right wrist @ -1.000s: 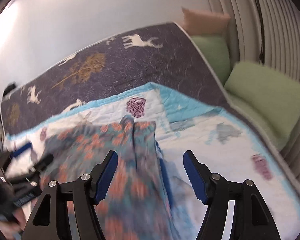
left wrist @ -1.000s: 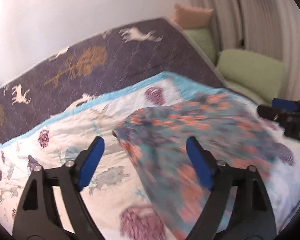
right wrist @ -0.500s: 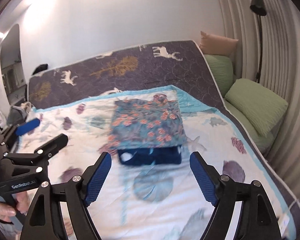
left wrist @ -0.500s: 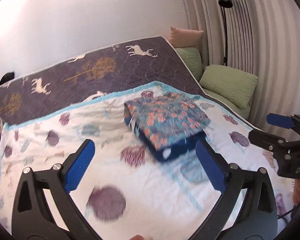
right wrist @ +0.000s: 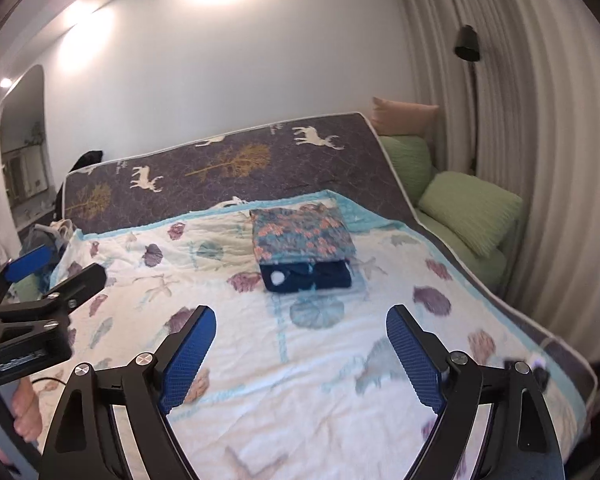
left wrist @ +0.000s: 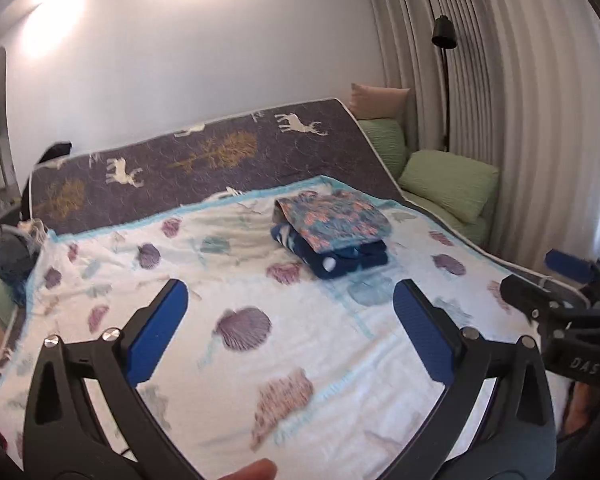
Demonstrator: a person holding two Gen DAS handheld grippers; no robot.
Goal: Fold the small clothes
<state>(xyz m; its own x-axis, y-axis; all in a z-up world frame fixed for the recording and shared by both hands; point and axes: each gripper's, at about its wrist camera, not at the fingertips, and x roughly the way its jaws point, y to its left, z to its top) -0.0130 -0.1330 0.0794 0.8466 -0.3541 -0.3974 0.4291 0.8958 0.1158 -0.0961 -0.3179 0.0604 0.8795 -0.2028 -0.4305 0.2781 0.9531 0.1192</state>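
A folded floral garment (left wrist: 332, 220) lies on top of a folded navy garment (left wrist: 348, 260), stacked at the far middle of the shell-print quilt (left wrist: 260, 360). The right wrist view shows the same floral piece (right wrist: 300, 236) over the navy one (right wrist: 304, 276). My left gripper (left wrist: 290, 286) is open and empty, well back from the stack. My right gripper (right wrist: 301, 309) is also back from the stack, its jaws opening with nothing between them. Each gripper appears at the edge of the other's view: the right gripper (left wrist: 540, 280) and the left gripper (right wrist: 56, 272).
A dark deer-print bedspread (left wrist: 220, 168) covers the bed's far part. Green pillows (left wrist: 452, 184) and a peach pillow (left wrist: 376, 100) lie at the right by the curtain and a floor lamp (left wrist: 444, 36). A heap of clothes (left wrist: 12, 256) sits at the bed's far left corner.
Both grippers drew back from the clothes and rose, with their jaws spreading wider. The floral garment, close under the fingers a second ago, now rests folded on the navy one.
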